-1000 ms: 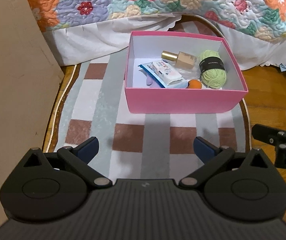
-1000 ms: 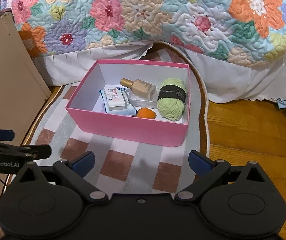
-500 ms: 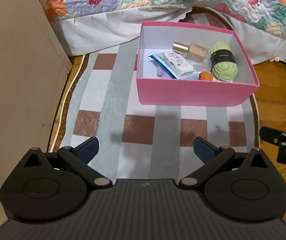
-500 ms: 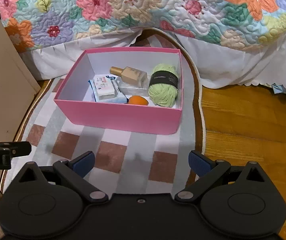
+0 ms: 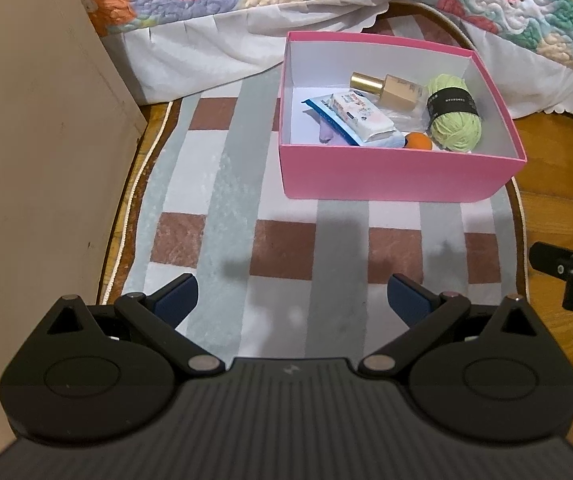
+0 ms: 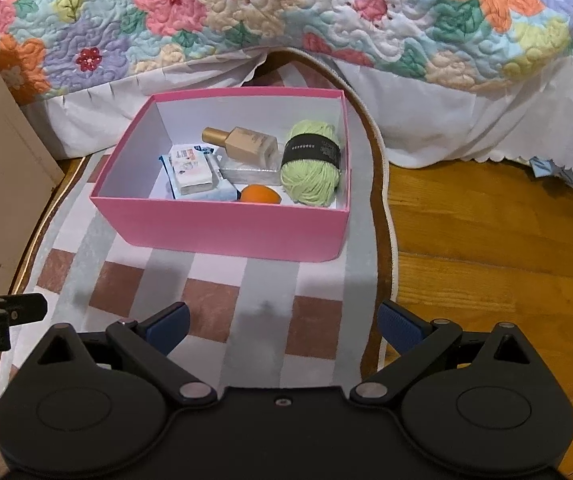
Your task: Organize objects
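Left gripper (image 5: 290, 300): jaws spread wide and holding nothing; it hangs over the rug, and only bare rug lies between its fingers.
Right gripper (image 6: 282, 322): jaws also wide apart and empty, over the rug's right part, with the wood floor just off its right finger.
Box (image 6: 222, 228): a pink open box with a white inside, sitting on the rug ahead of both sets of jaws; ahead and to the right of the left jaws, ahead and slightly left of the right jaws, and well clear of both.
Yarn (image 6: 312, 164): a green ball with a dark band, at the box's right end.
Bottle (image 6: 246, 145): beige with a gold cap, lying on its side towards the back wall.
Packet (image 6: 190, 168): a white and blue pack, left of the bottle.
Sponge (image 6: 260, 195): a small orange piece against the near wall, between packet and yarn.
Rug (image 5: 298, 248): checked in grey, white and brown; nothing loose shows on it.
Step, as a judgement: everything in view already lies in the box, so sorting looks done or nearly so.
Doing it well: keep both jaws open and lifted above the near wall; a low pass would shove the light box along the rug.
Risk: the yarn is soft and round, so pinch it across the band.
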